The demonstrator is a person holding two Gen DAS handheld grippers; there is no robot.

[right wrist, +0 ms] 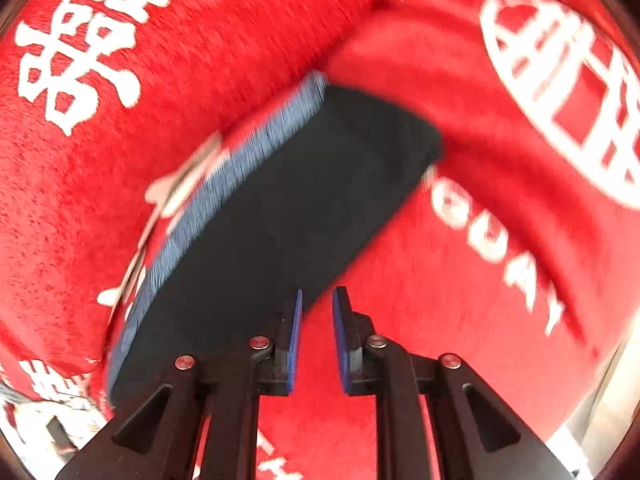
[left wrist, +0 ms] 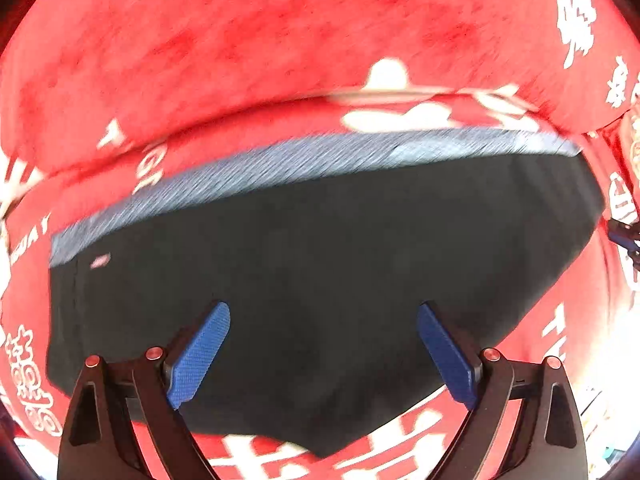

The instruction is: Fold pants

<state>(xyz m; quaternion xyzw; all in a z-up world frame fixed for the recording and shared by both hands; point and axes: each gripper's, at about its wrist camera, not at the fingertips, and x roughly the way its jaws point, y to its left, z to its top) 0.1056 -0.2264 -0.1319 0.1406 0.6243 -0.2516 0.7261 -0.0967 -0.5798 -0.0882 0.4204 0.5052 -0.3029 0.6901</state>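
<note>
Two grippers hang over the dark pants (left wrist: 320, 280), and I am looking almost straight down at them. The pants lie folded into a flat, dark block on the red blanket (left wrist: 240, 40) with white letters. A blue-grey waistband (left wrist: 304, 160) runs along one long side of the block.

My left gripper (left wrist: 324, 352) is spread wide, with nothing between its blue pads (left wrist: 200, 352). It holds nothing. My right gripper (right wrist: 318, 336) has only a small gap between its pads, and I see red blanket through that gap. It holds nothing either. It sits over the near corner of the pants, right at the edge.

What could go wrong? I think the right pads could catch that corner if I swing across too low, and drag the fold open. The blanket is soft and bumpy, with a big ridge just past the waistband, so a pinch aimed at the pants could grab the blanket too. Then both would lift together and the neat block would get messy. Both pictures are smeared, so my aim may be off.

For room, I see lots of bare blanket around the pants on every side. The blanket ends near the bottom corners of both pictures, where a pale floor or table shows. I cannot tell which.
</note>
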